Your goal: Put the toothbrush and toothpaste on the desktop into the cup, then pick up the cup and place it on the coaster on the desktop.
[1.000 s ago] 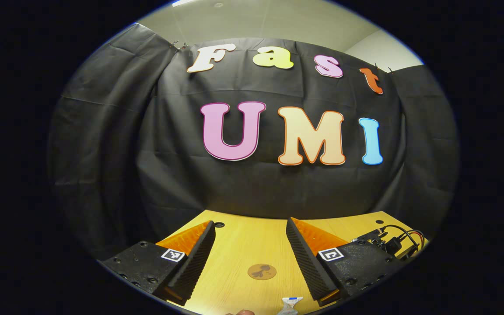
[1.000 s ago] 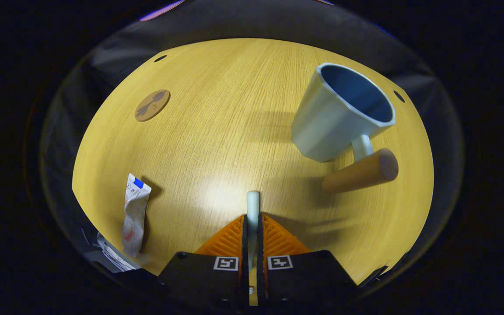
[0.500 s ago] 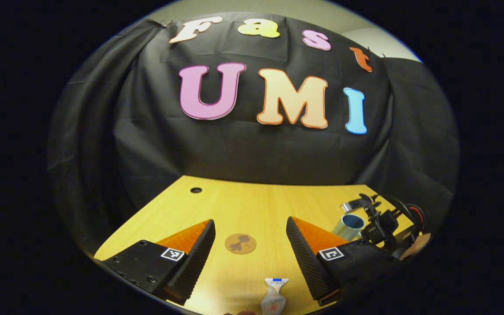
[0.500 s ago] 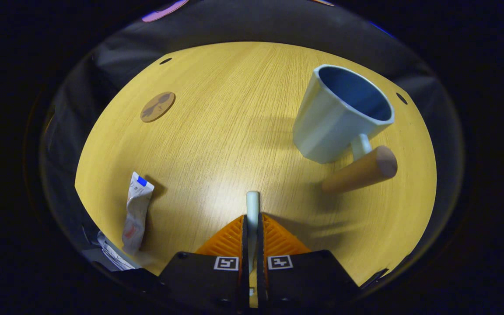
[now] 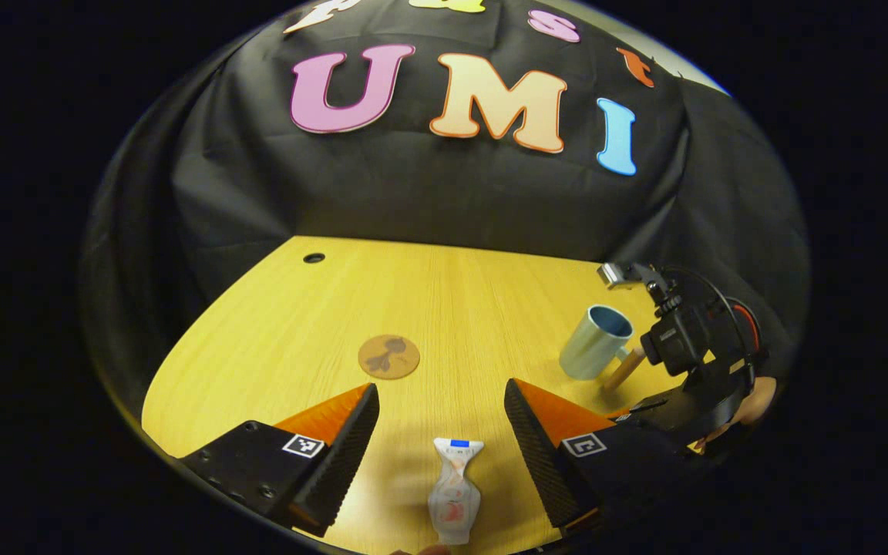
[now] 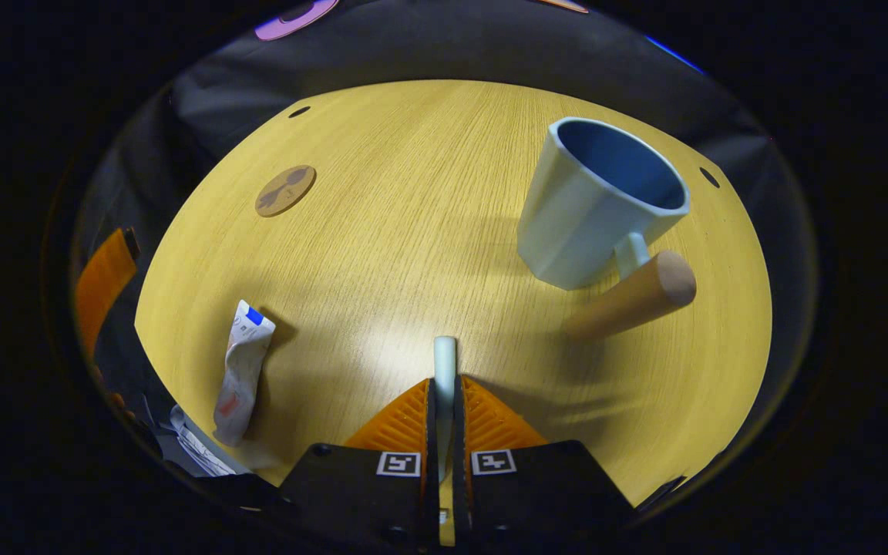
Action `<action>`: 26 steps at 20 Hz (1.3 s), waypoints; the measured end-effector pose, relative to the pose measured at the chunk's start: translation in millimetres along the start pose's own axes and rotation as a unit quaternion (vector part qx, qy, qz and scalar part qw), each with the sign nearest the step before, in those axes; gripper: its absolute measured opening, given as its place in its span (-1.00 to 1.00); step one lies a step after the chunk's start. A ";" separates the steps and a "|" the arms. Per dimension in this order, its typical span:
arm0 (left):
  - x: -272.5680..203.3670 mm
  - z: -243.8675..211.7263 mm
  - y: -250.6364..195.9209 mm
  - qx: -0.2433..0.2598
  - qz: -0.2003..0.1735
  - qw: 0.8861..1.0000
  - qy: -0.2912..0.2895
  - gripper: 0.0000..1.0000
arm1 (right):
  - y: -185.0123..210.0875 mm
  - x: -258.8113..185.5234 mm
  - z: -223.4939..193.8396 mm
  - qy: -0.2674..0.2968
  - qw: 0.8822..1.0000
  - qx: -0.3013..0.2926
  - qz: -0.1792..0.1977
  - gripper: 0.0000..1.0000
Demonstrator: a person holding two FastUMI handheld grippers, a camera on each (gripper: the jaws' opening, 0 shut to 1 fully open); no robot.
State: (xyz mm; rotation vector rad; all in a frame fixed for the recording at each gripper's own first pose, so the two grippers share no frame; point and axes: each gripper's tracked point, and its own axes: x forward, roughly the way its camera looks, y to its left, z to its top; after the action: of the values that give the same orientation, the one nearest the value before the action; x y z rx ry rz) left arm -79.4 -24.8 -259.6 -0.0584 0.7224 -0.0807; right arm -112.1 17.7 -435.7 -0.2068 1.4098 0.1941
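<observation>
In the right gripper view, my right gripper [image 6: 444,385] is shut on the pale toothbrush [image 6: 444,362], whose end sticks out past the fingertips above the desk. The light blue cup [image 6: 594,204] with a wooden handle [image 6: 633,297] stands upright, ahead and to the right. The crumpled toothpaste tube [image 6: 240,374] lies at the left, the round coaster [image 6: 284,190] farther back. In the left gripper view, my left gripper [image 5: 440,405] is open, hovering over the toothpaste tube [image 5: 453,489]. The coaster [image 5: 388,356] lies just ahead, with the cup [image 5: 595,342] and the right gripper's body [image 5: 691,347] at the right.
The wooden desk [image 5: 444,293] has a small hole [image 5: 314,257] at its far left corner and further holes [image 6: 709,178] near the back edge. The black cloth wall [image 5: 428,193] closes off the back. Some packaging [image 6: 193,443] lies by the near left edge.
The left gripper has tilted downward and advanced, so the toothpaste now lies between its open fingers. The right gripper keeps hold of the toothbrush and has crept slightly towards the cup.
</observation>
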 end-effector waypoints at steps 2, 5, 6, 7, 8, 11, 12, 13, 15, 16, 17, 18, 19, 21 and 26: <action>4.0 -17.8 -0.5 0.001 0.000 1.000 0.028 0.91 | 0.1 -0.2 -0.2 -0.004 1.000 0.000 0.003 -0.80; 11.2 -43.6 -0.3 0.006 0.003 0.998 0.070 0.92 | -0.1 -0.4 -0.5 -0.008 1.000 0.000 0.008 -0.79; 14.0 -52.0 -0.7 0.008 0.005 0.996 0.083 0.92 | 0.1 -0.2 -0.7 -0.009 1.000 0.000 0.008 -0.80; 15.7 -57.9 0.1 0.010 0.007 0.996 0.092 0.92 | 0.0 -0.4 -0.3 -0.009 1.000 -0.001 0.008 -0.80; 16.2 -65.9 -0.1 0.010 0.008 0.994 0.105 0.92 | -0.1 -0.4 -0.7 -0.009 1.000 -0.002 0.008 -0.79; 19.3 -85.5 -2.2 0.008 0.005 0.990 0.139 0.92 | 0.1 -0.6 -0.2 -0.009 1.000 -0.003 0.011 -0.80; 19.1 -91.1 -0.3 0.011 0.007 0.988 0.151 0.92 | 0.0 -0.2 -0.4 -0.009 1.000 -0.002 0.011 -0.80; 19.5 -95.4 0.7 0.014 0.008 0.987 0.159 0.92 | -0.1 -0.2 -0.2 -0.009 1.000 -0.002 0.012 -0.80; 20.8 -104.7 0.7 0.019 0.010 0.984 0.177 0.92 | 0.2 -0.1 -0.2 -0.008 1.000 -0.003 0.013 -0.80; 23.2 -109.1 -1.5 0.020 0.009 0.983 0.183 0.93 | -0.1 -0.2 -0.3 -0.009 1.000 -0.004 0.013 -0.81; 23.9 -112.2 -2.4 0.021 0.010 0.982 0.189 0.93 | 0.2 -0.4 -0.2 -0.009 1.000 -0.005 0.014 -0.81; 25.5 -114.0 -2.1 0.025 0.010 0.981 0.191 0.92 | -0.2 -0.2 -0.6 -0.009 1.000 -0.005 0.014 -0.81; 26.1 -113.3 -2.3 0.030 0.011 0.981 0.192 0.92 | -0.3 0.0 -0.2 -0.010 1.000 -0.006 0.014 -0.81; 27.0 -115.6 -1.3 0.038 0.015 0.980 0.195 0.92 | 0.1 -0.1 -0.1 -0.010 1.000 -0.007 0.014 -0.81; 29.7 -115.6 -0.7 0.053 0.023 0.979 0.196 0.54 | -0.1 0.0 -0.1 -0.011 1.000 -0.007 0.017 -0.81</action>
State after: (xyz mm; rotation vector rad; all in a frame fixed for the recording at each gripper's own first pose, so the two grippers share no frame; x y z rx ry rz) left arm -133.9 -31.2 -365.6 0.0789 1.1111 -0.0872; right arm -112.2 17.6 -435.7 -0.1933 1.3917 0.2336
